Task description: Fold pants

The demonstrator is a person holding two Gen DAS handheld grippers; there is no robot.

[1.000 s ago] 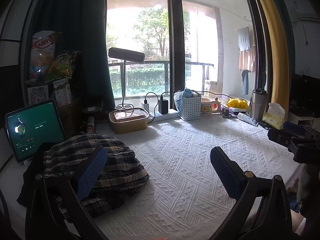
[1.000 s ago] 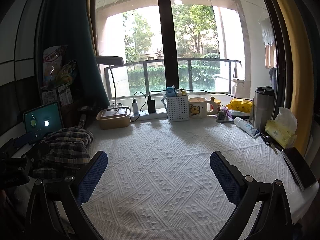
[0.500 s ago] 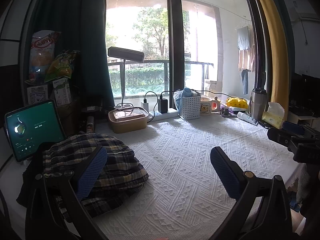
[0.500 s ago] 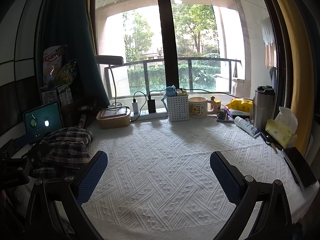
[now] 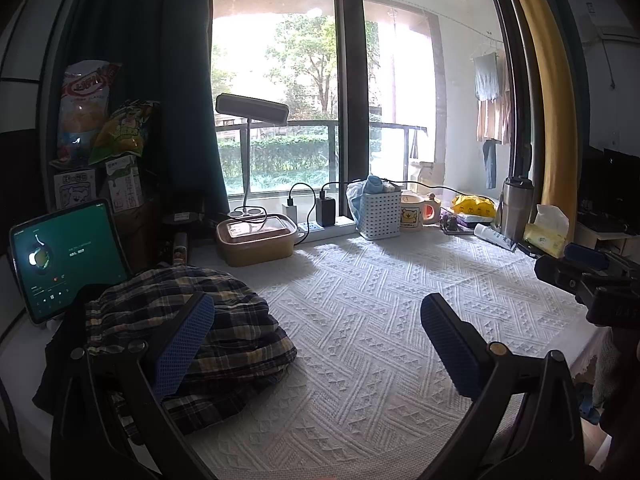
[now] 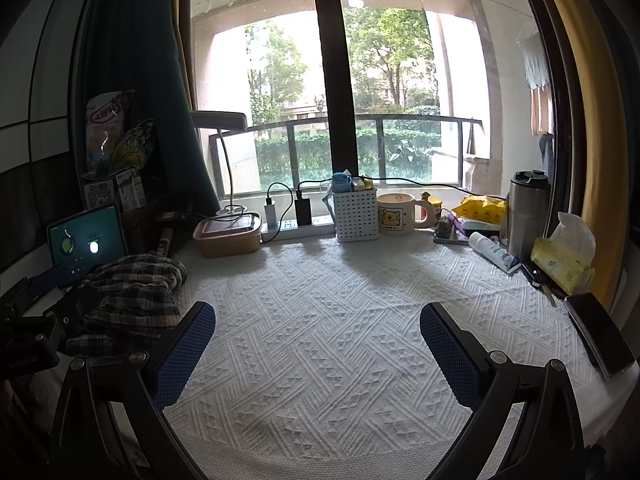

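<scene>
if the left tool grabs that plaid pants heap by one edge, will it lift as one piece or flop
Probably flop: the plaid pants lie crumpled in soft folds, so the rest should sag and trail. They look light, thin woven cloth. The textured white table cover may drag with them. The left tool is open, above the heap's edge.

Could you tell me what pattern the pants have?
The pants are dark plaid with yellow; left wrist view.

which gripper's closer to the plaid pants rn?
Left. The left gripper hangs open right over the plaid pants; the right gripper, also open, sits over bare cloth to their right.
</scene>
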